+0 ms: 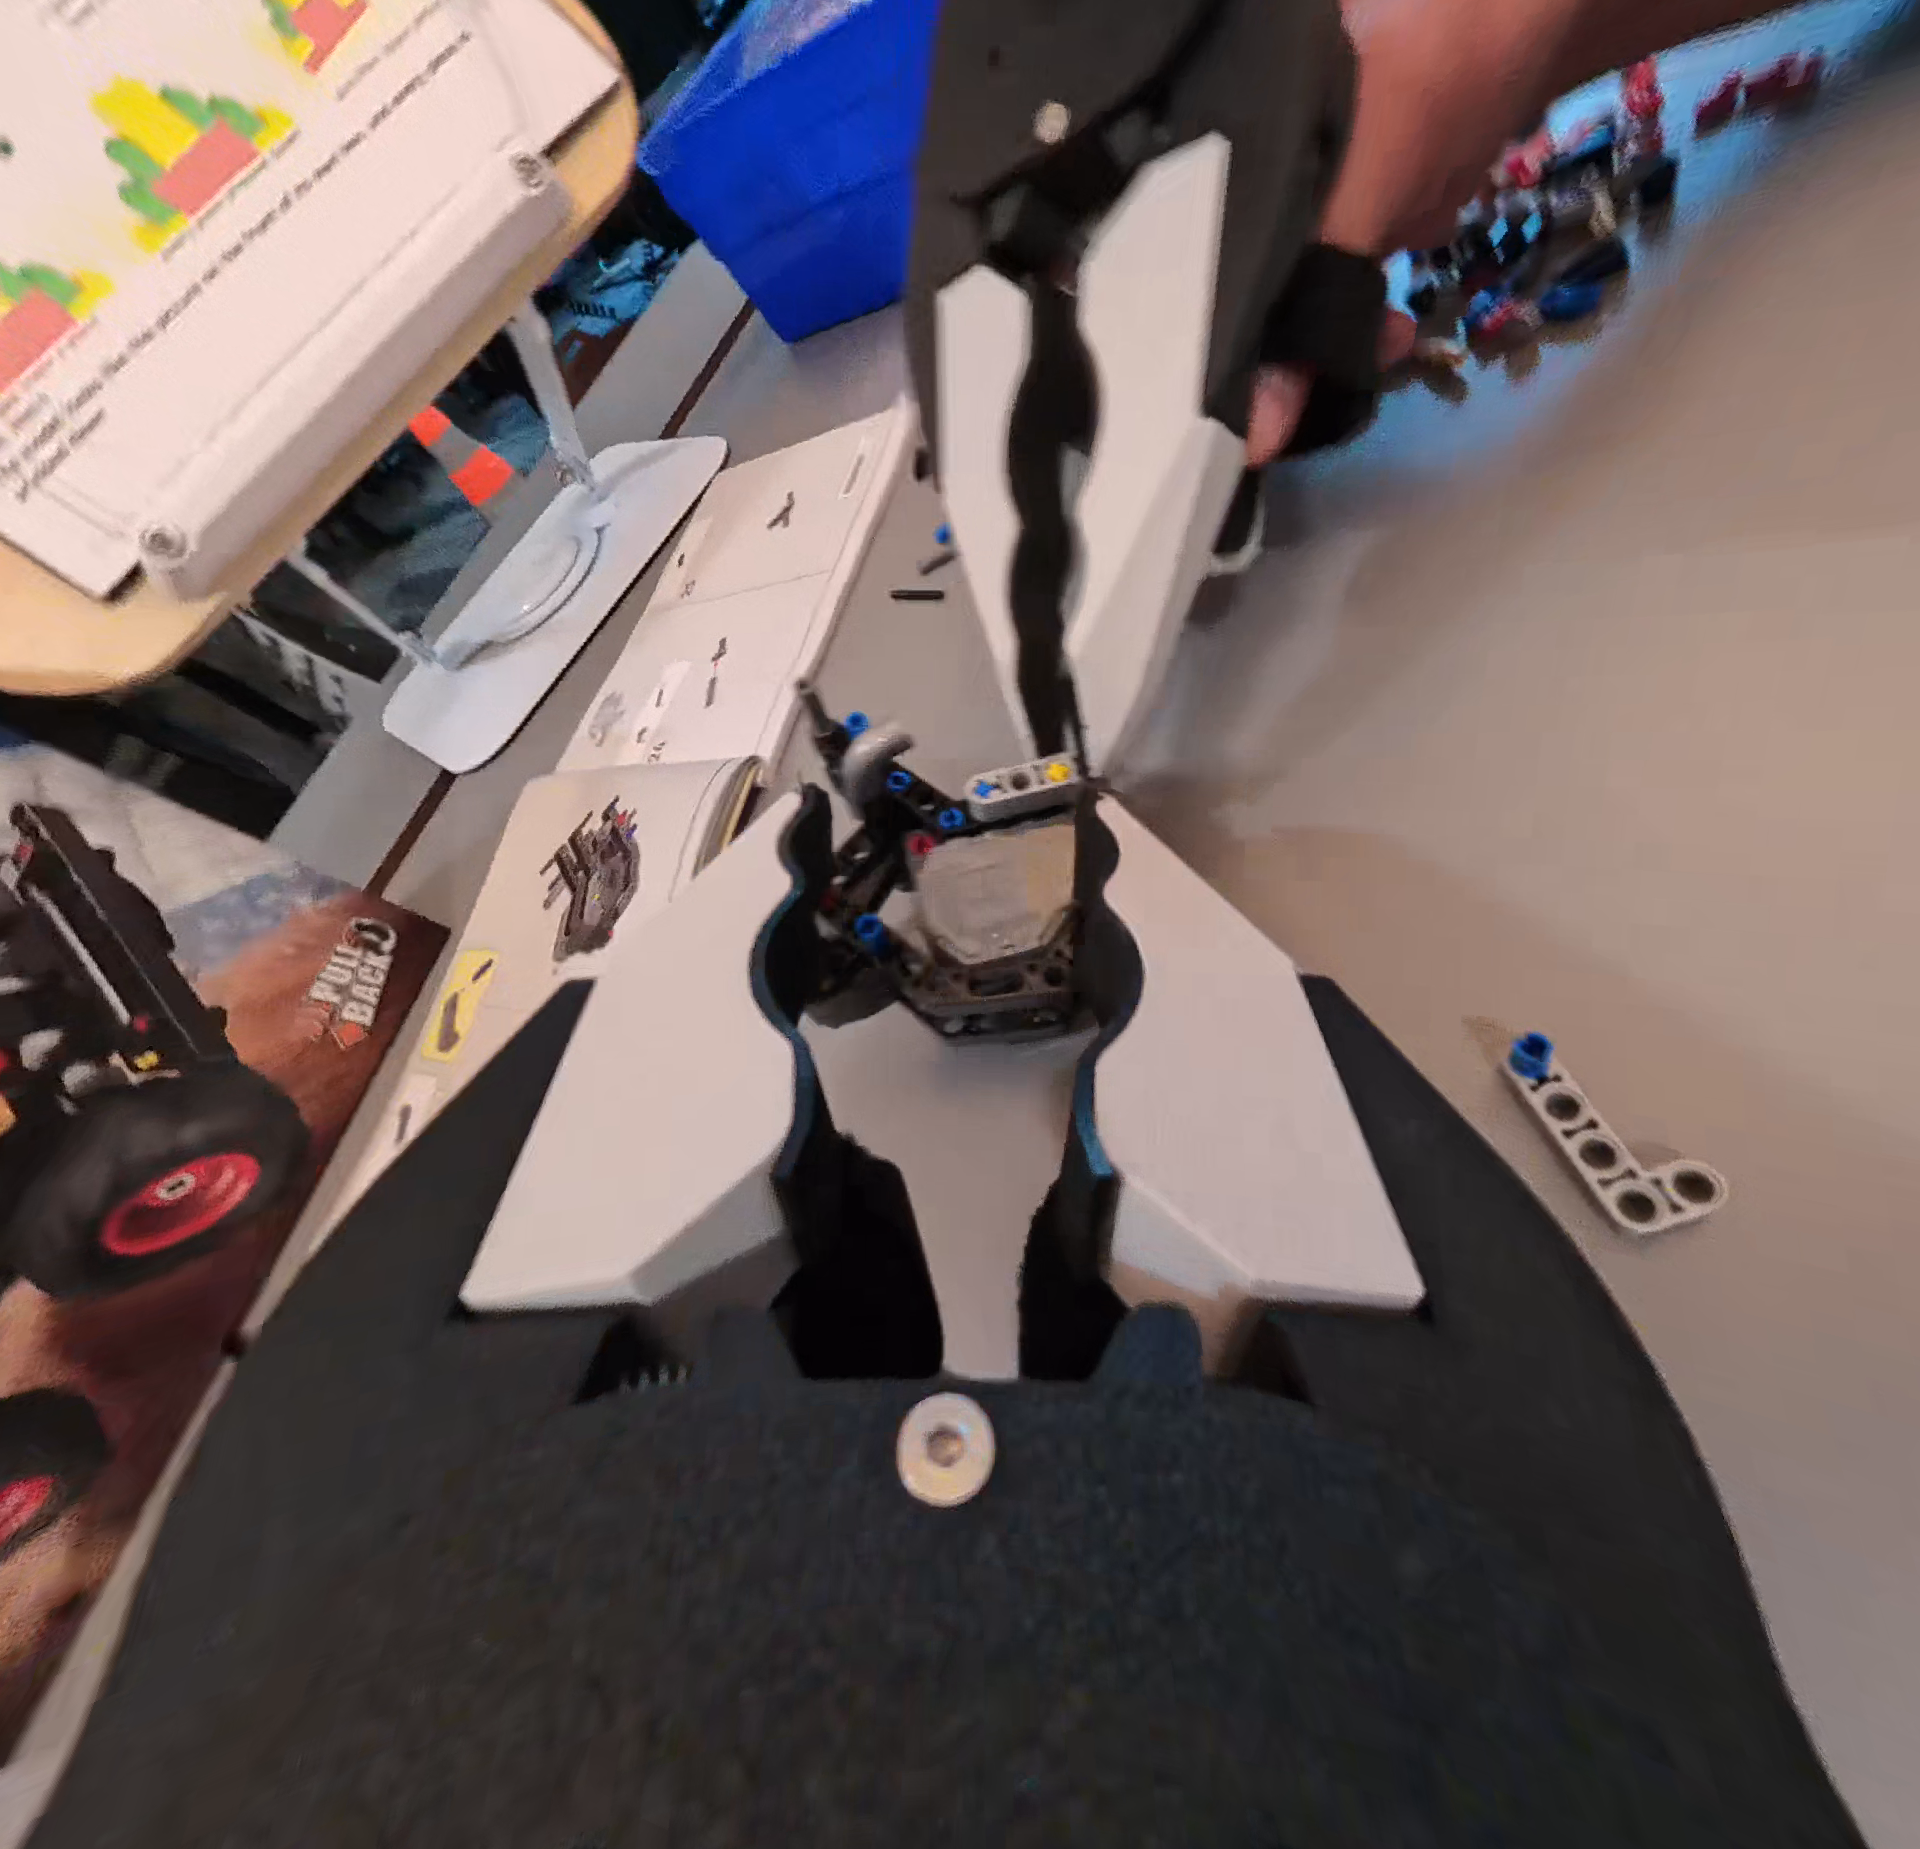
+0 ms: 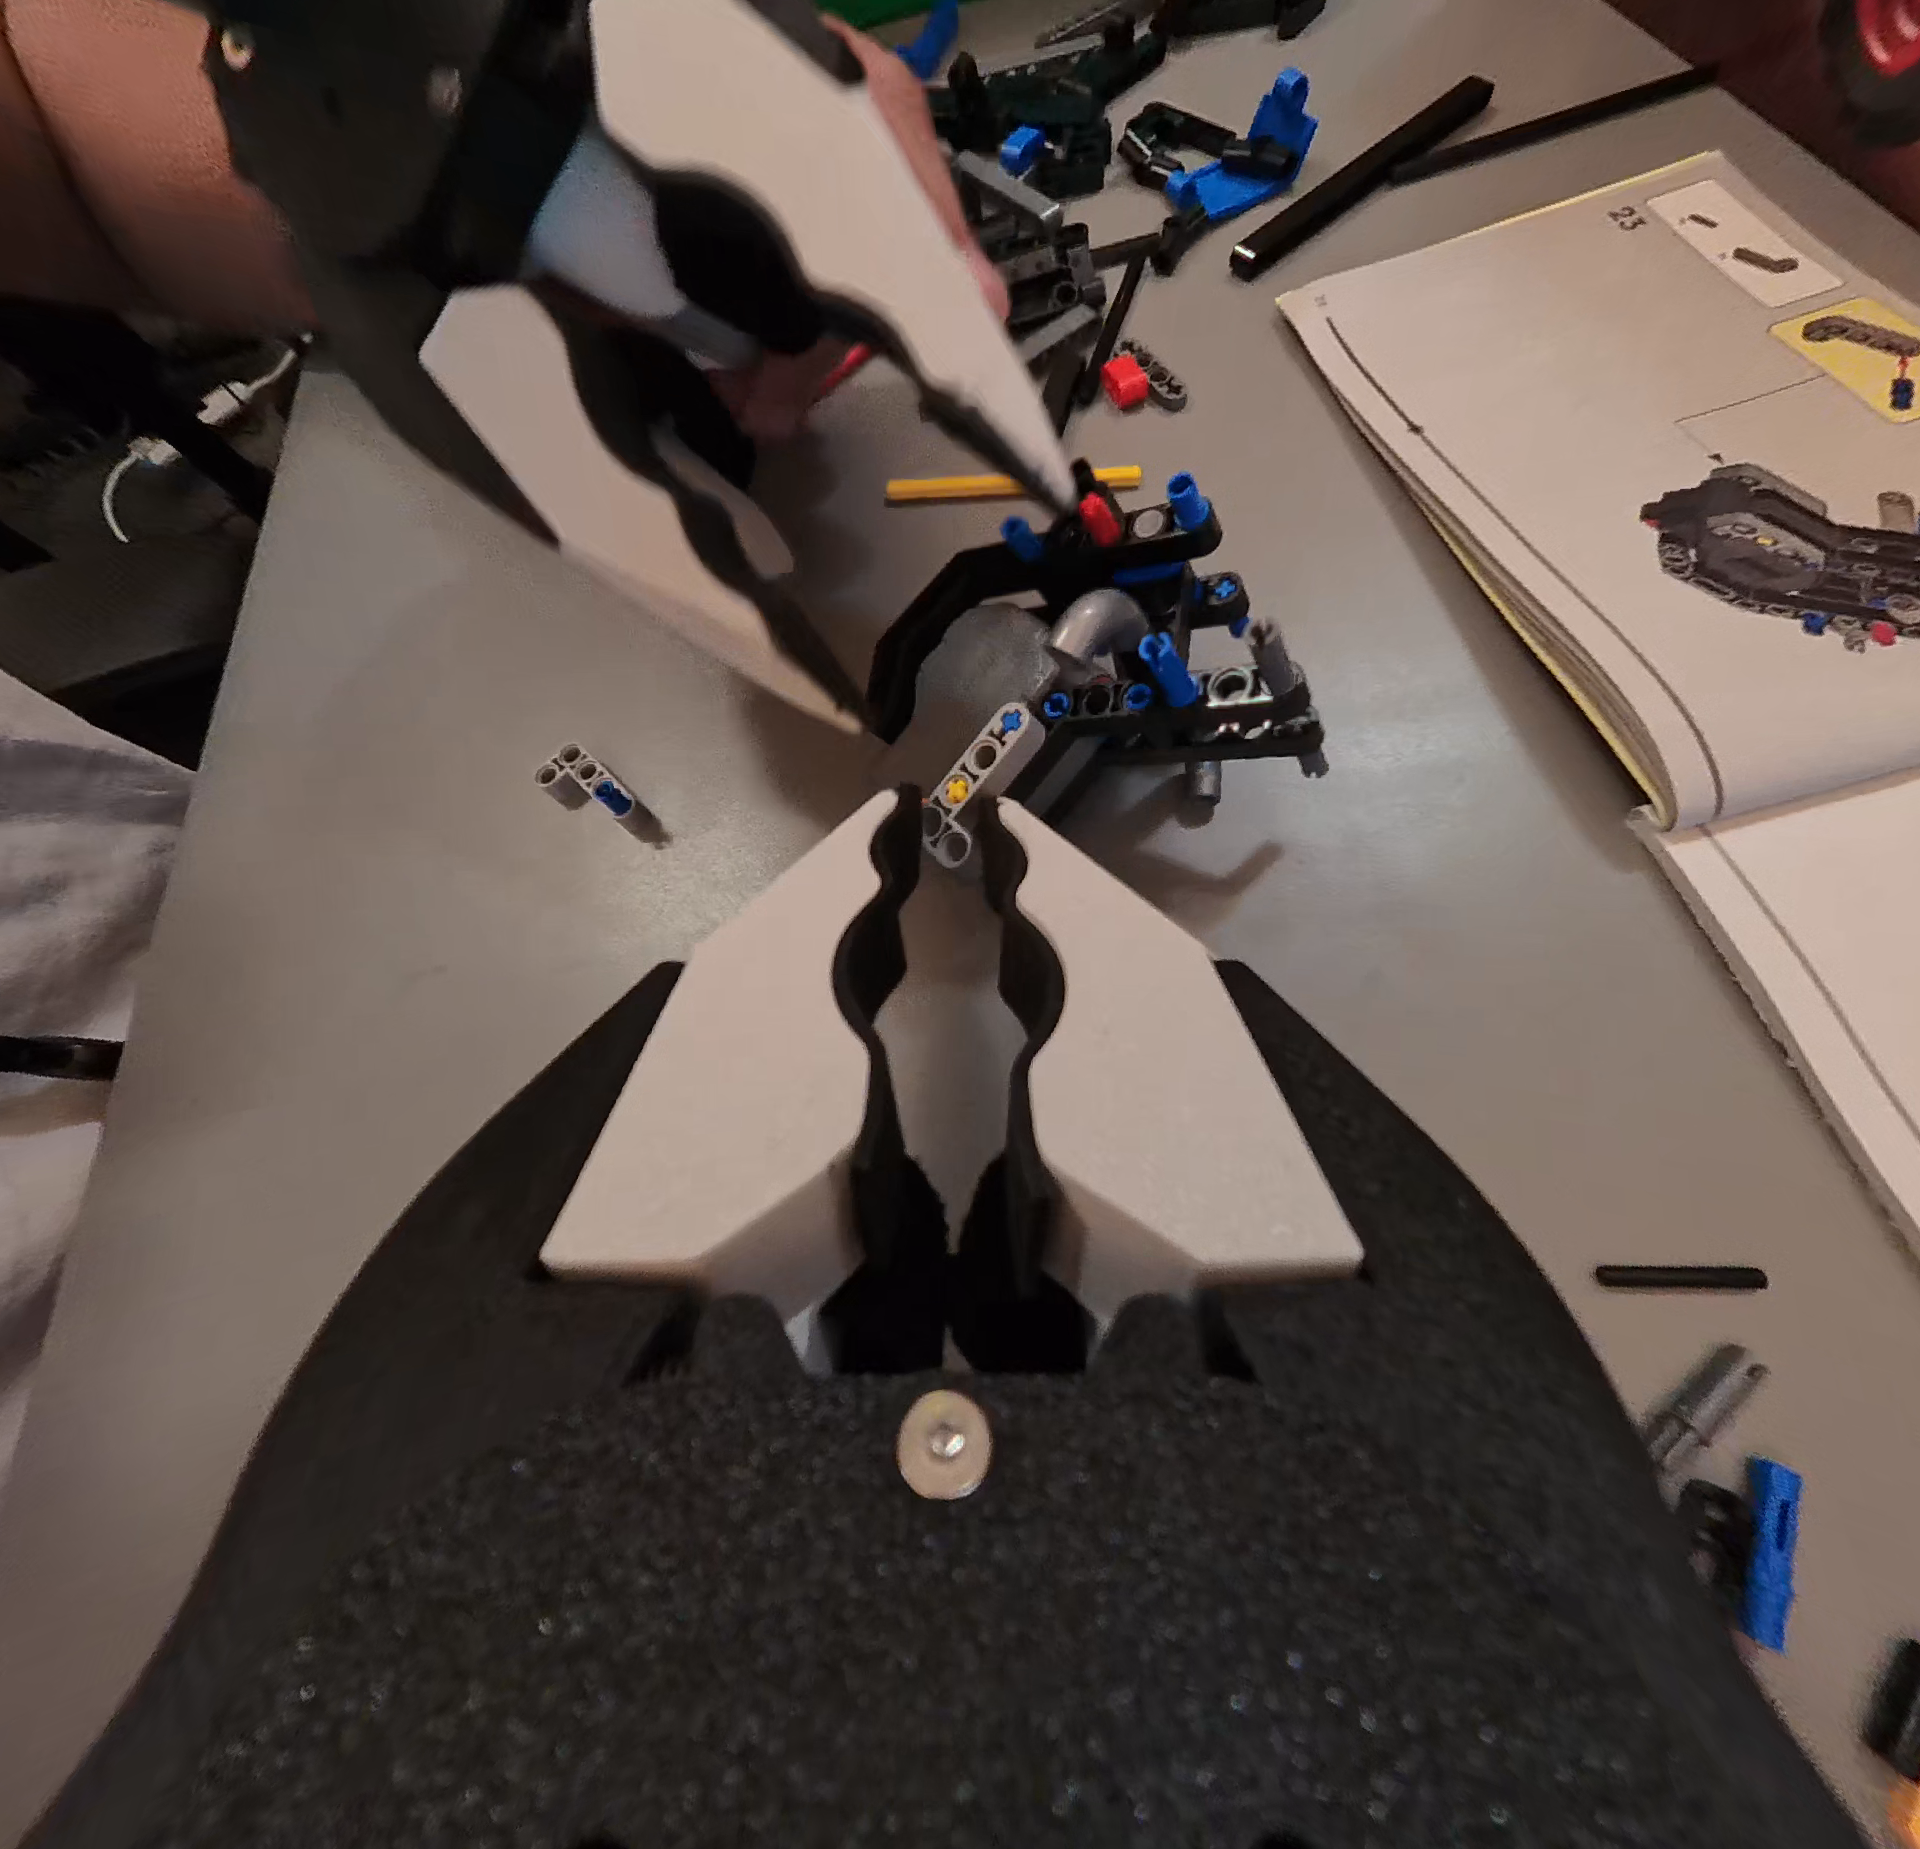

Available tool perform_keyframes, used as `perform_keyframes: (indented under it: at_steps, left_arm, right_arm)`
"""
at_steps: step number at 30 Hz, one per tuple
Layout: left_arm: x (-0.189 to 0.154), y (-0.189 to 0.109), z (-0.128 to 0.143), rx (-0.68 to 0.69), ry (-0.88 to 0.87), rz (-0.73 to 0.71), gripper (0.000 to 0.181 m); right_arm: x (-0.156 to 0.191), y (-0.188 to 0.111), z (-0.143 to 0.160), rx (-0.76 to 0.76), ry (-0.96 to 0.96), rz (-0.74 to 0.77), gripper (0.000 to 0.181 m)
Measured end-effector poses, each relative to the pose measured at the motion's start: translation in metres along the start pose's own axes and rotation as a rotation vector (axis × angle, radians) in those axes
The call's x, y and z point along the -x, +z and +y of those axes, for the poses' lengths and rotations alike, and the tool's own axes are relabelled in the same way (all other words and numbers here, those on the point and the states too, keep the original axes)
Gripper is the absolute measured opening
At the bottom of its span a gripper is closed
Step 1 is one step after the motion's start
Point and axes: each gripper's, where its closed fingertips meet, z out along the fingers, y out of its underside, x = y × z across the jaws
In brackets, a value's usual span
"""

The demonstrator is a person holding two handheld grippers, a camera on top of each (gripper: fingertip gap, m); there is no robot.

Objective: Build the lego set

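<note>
A partly built model (image 1: 987, 916) of black beams, blue pins and a grey motor block sits on the grey table (image 1: 1558, 760). My left gripper (image 1: 956, 843) is shut on the model, one fingertip on each side. In the right wrist view it reaches in from the upper left (image 2: 971, 604) and spans the model (image 2: 1101, 656). My right gripper (image 2: 956, 817) is shut on the end of a light grey beam (image 2: 971, 771) that lies against the model's near side. In the left wrist view the right gripper (image 1: 1070, 771) comes down from above onto that beam (image 1: 1018, 783).
An open instruction booklet (image 2: 1558, 469) lies right of the model. Loose parts (image 2: 1091, 137) are piled behind it, with a yellow axle (image 2: 956, 487). A grey L-beam with a blue pin (image 1: 1605, 1150), the set's box (image 1: 156, 1124), a blue bin (image 1: 810, 168) and a picture stand (image 1: 260, 241) are around. Only a small space, under 4 cm, lies between the two pairs of fingers.
</note>
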Motion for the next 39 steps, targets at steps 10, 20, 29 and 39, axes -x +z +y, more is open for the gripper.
perform_keyframes:
  at_steps: [10, 20, 29, 39]
  left_arm:
    - [0.104, -0.019, 0.073, 0.405, -0.057, 0.069, 0.039]
    - [0.11, 0.025, 0.117, 0.531, -0.045, 0.364, 0.043]
    - [0.123, 0.02, 0.116, 0.515, -0.052, 0.338, 0.039]
    - [0.118, 0.02, 0.115, 0.514, 0.007, 0.364, 0.0]
  right_arm:
    - [-0.02, -0.042, -0.023, -0.098, 0.077, 0.009, 0.024]
    - [-0.03, -0.036, -0.009, -0.079, 0.129, -0.008, 0.023]
    - [-0.031, -0.037, -0.006, -0.079, 0.144, -0.028, 0.021]
    - [-0.03, -0.034, -0.003, -0.063, 0.141, -0.034, 0.02]
